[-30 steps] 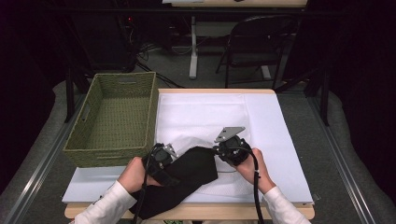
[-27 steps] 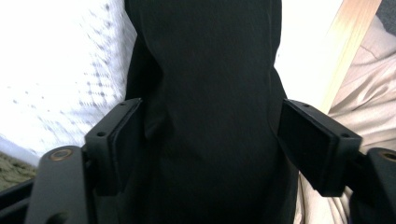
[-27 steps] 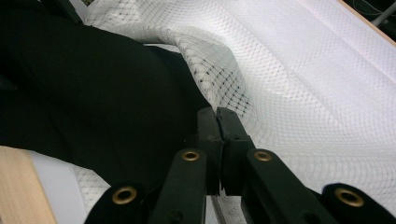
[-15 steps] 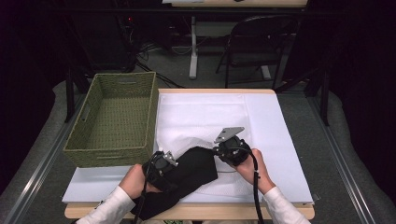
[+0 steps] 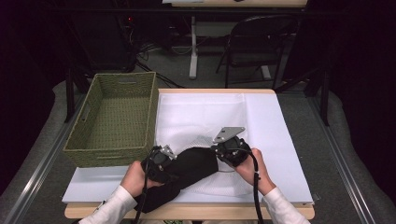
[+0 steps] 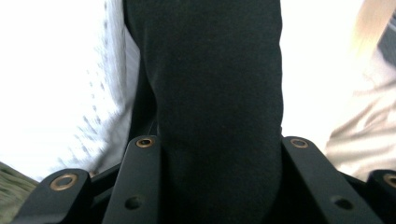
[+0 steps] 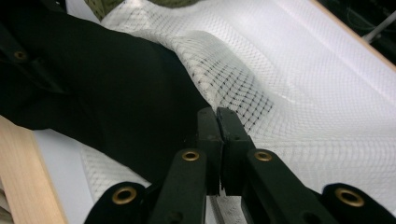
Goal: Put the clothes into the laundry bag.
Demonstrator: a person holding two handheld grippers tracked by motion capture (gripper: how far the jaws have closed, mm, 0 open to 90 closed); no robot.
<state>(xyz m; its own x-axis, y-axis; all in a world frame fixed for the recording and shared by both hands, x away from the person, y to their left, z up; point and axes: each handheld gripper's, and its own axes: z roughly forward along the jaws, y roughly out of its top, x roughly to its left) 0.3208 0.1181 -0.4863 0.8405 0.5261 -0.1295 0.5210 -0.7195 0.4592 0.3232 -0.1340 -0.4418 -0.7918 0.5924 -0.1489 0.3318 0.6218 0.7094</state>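
While the right tool [image 7: 218, 140] pinches the mesh bag [image 7: 280, 93], the left tool [image 6: 215, 158], closing, apparently clamps the black cloth [image 6: 210, 84].

Table [image 5: 289, 140] with basket [image 5: 114, 116], mesh [image 5: 201, 116]

White sleeves [image 5: 112, 209], black tongs [image 7: 217, 140] with brass-ringed screw holes, a grey three-cornered plate [image 5: 228, 134], black trailing cables [image 5: 256, 186].
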